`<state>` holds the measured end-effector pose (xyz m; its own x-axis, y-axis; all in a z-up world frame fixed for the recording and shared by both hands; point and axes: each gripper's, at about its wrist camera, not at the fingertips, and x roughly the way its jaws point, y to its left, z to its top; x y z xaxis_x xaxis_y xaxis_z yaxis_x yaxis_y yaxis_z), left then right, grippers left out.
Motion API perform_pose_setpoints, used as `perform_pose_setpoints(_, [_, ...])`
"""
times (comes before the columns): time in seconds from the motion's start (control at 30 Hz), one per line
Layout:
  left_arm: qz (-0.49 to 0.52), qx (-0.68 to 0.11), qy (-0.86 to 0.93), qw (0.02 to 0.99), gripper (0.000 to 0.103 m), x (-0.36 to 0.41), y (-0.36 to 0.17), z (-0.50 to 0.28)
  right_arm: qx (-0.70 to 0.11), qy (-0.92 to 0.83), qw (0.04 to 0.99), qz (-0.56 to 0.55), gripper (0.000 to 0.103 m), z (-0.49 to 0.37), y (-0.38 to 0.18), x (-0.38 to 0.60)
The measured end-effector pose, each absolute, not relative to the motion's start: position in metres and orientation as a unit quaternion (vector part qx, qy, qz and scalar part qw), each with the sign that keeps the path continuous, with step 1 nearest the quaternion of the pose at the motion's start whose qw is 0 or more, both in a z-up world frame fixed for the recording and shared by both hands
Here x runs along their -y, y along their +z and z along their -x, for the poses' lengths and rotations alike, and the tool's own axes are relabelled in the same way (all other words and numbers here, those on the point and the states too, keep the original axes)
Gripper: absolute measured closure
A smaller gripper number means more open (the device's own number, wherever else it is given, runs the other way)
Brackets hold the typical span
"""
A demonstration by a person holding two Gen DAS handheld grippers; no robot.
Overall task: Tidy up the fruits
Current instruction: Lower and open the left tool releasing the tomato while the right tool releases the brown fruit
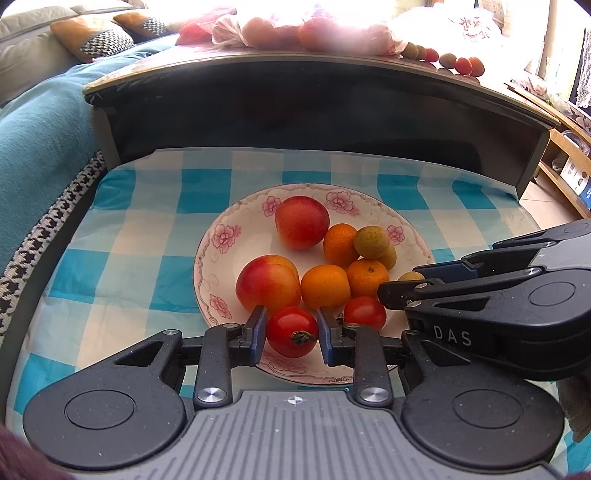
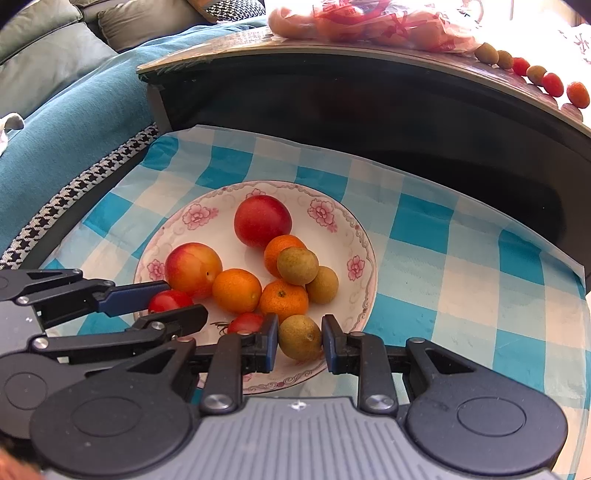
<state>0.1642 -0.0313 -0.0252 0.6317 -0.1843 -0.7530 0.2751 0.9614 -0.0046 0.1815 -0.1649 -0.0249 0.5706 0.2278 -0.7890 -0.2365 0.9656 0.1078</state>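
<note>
A floral plate (image 1: 229, 236) (image 2: 192, 218) on a blue checked cloth holds two red-yellow nectarines (image 1: 302, 221) (image 1: 267, 282), three small oranges, brownish-green longans and cherry tomatoes. My left gripper (image 1: 291, 332) is closed around a cherry tomato (image 1: 291, 330) at the plate's near rim; its pads touch both sides. It shows from the side in the right wrist view (image 2: 162, 301). My right gripper (image 2: 300, 338) is closed around a longan (image 2: 300, 336) at the plate's near edge. It shows in the left wrist view (image 1: 402, 284) over the plate's right side.
A dark raised shelf (image 1: 295, 92) stands behind the cloth, carrying bagged fruit (image 1: 295, 29) and a row of loose longans and cherry tomatoes (image 2: 535, 75). A teal sofa with cushions (image 1: 37, 122) lies to the left. Wooden shelving (image 1: 569, 162) stands at the right.
</note>
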Motion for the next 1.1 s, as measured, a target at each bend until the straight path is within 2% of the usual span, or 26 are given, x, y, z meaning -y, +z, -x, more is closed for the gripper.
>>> perform_pose_setpoints(0.6, [-0.053, -0.405, -0.118, 0.905, 0.061, 0.0281, -0.0254, -0.167, -0.435, 0.131, 0.891, 0.004, 0.062, -0.1832, -0.026, 0.1632])
perform_pose_setpoints(1.1, [-0.051, -0.397, -0.111, 0.91, 0.05, 0.0272, -0.0204, -0.1663, -0.427, 0.124, 0.896, -0.002, 0.062, -0.1806, -0.023, 0.1666])
